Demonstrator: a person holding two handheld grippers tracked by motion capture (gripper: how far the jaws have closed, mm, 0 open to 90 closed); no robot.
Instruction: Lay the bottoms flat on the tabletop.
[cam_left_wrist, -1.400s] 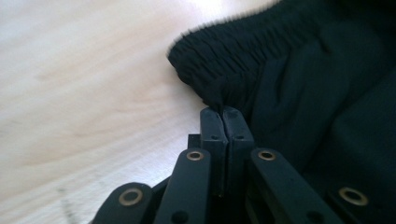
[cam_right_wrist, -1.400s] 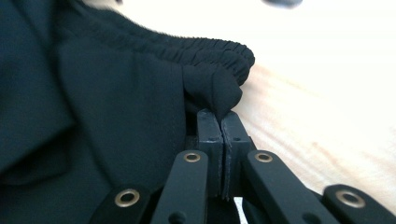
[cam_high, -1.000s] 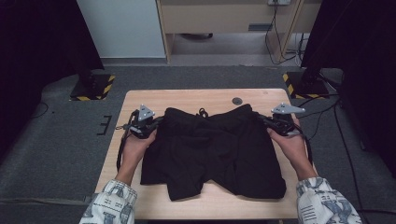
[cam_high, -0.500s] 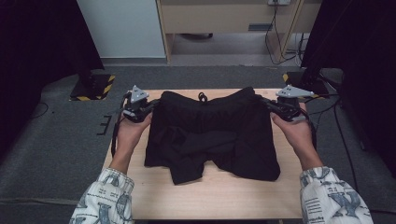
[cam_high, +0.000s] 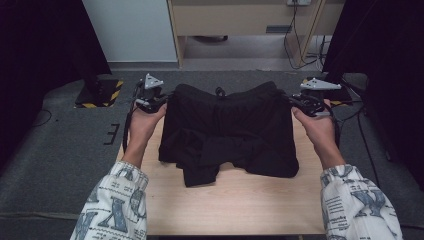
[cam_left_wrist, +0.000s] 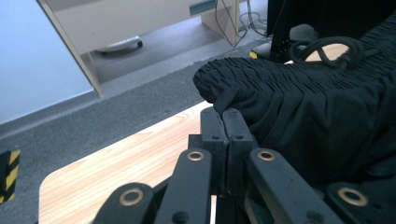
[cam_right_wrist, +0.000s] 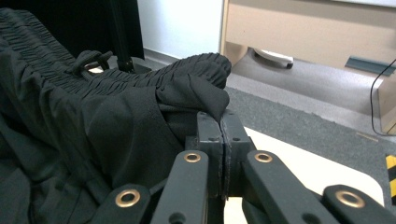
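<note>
A pair of black shorts (cam_high: 230, 130) hangs between my two grippers above the wooden table (cam_high: 240, 200), its leg ends still resting on the wood. My left gripper (cam_high: 167, 100) is shut on the left end of the gathered waistband (cam_left_wrist: 280, 79); its jaws (cam_left_wrist: 226, 116) pinch the cloth there. My right gripper (cam_high: 292, 101) is shut on the right end of the waistband (cam_right_wrist: 196, 70), a fold of fabric caught at its jaw tips (cam_right_wrist: 224, 119). A black drawstring (cam_high: 219, 91) loops at the middle of the waistband.
Grey carpet (cam_high: 65, 145) surrounds the table. A wooden cabinet (cam_high: 240, 20) and a white panel (cam_high: 130, 27) stand beyond it, with cables (cam_high: 300, 45) on the floor. Yellow-black striped bases (cam_high: 100, 95) sit at the far left and right. Dark curtains flank both sides.
Both grippers have risen and moved away from me, lifting the waistband off the table. The shorts now hang from it, bunched at the legs.
</note>
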